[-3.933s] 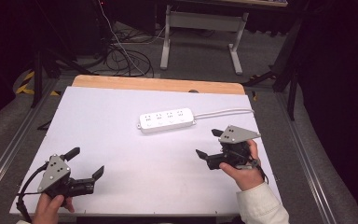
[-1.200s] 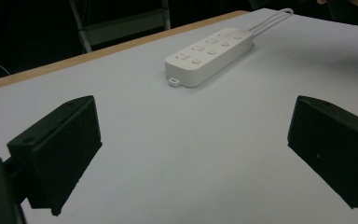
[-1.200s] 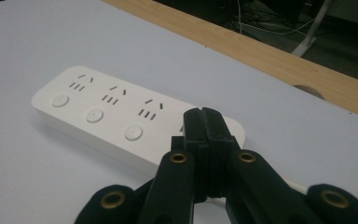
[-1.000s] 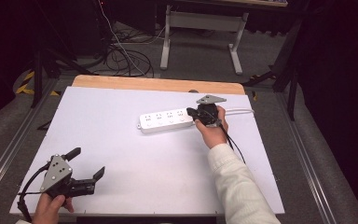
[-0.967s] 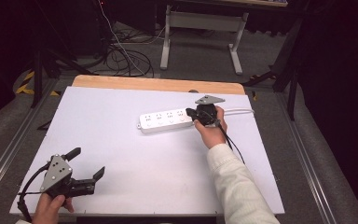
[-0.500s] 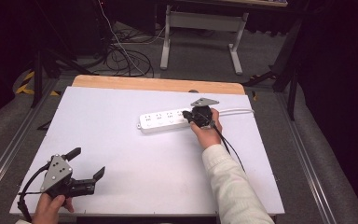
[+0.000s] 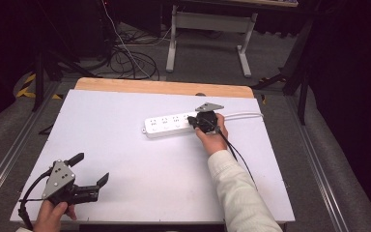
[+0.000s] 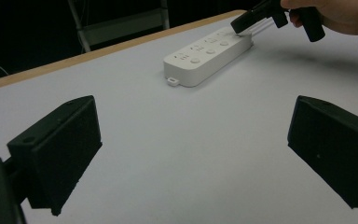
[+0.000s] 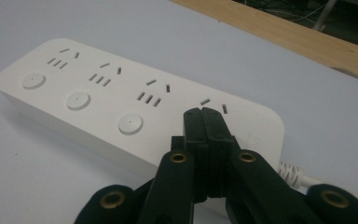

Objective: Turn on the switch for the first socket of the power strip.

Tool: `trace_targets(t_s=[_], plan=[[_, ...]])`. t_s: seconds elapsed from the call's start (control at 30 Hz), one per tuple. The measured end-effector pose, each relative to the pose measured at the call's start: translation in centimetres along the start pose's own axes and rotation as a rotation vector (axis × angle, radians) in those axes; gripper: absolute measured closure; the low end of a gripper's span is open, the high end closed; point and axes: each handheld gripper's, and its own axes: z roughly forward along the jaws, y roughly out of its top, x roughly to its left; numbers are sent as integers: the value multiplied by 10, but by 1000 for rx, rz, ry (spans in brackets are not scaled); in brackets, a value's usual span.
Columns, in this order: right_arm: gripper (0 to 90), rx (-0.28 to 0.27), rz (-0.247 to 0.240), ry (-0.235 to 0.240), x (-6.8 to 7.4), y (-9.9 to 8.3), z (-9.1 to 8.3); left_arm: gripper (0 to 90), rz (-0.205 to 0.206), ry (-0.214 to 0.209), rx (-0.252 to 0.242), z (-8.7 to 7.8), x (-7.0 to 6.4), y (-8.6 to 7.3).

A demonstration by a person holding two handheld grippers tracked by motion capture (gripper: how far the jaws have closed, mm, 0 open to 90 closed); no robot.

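Overhead, a white power strip point(image 7: 174, 125) is seen lying flat on the white bench point(image 7: 125, 145), toward its far side, long axis running left to right, its white cord point(image 7: 244, 115) leaving the right end toward the bench's right edge. The right gripper point(image 7: 193, 123) is held over the strip's right end by the right hand point(image 7: 213, 135), a pale sleeve point(image 7: 239, 193) trailing back to the near edge. The left gripper point(image 7: 89, 171) is held by the left hand point(image 7: 53, 215) at the near left corner, well apart from the strip, jaws spread wide.

Left gripper view: both black jaws are seen far apart with bare bench between them. The power strip point(image 8: 209, 53) lies beyond, with round buttons along its top. The right gripper point(image 8: 242, 23) is seen touching the strip's far end.

Right gripper view: the right gripper point(image 9: 202, 112) has its jaws pressed together with nothing between them, tips resting on or just above the top face of the power strip point(image 9: 98, 98) at the fourth socket group, nearest the cord point(image 9: 298, 175). Three round buttons are visible to the left of the tips; contact cannot be confirmed. The bench's wooden far edge point(image 9: 298, 37) is visible beyond.
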Motion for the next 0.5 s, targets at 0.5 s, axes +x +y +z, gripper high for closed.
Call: trace_targets(t_s=[0.5], plan=[[900, 7, -22, -12, 3, -1, 2, 32, 0, -1, 0, 0, 0, 0]])
